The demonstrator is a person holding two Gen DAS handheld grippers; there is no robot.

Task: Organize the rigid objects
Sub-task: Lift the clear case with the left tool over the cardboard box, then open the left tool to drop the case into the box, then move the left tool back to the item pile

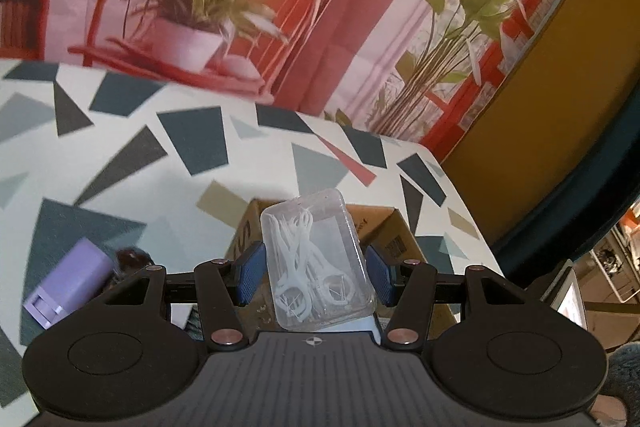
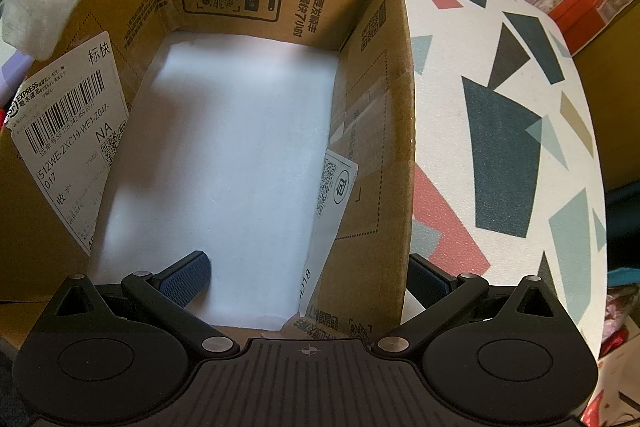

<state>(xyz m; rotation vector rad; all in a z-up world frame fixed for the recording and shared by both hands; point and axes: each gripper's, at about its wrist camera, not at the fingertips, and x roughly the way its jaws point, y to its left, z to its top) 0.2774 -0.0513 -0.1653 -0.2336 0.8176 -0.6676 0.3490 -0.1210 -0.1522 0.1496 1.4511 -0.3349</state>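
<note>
The left gripper [image 1: 314, 277] is clamped by its blue pads on the sides of a clear plastic case of white floss picks [image 1: 316, 263], carried above the open brown cardboard box [image 2: 396, 131], likely for dropping in. The right gripper [image 2: 308, 279] straddles the box's right wall, jaws apart, apparently steadying it on the patterned worktop [image 2: 516, 99]; its white-lined floor looks bare.

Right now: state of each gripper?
Left gripper: shut on clear floss-pick case.
Right gripper: open, straddling the cardboard box wall.
</note>
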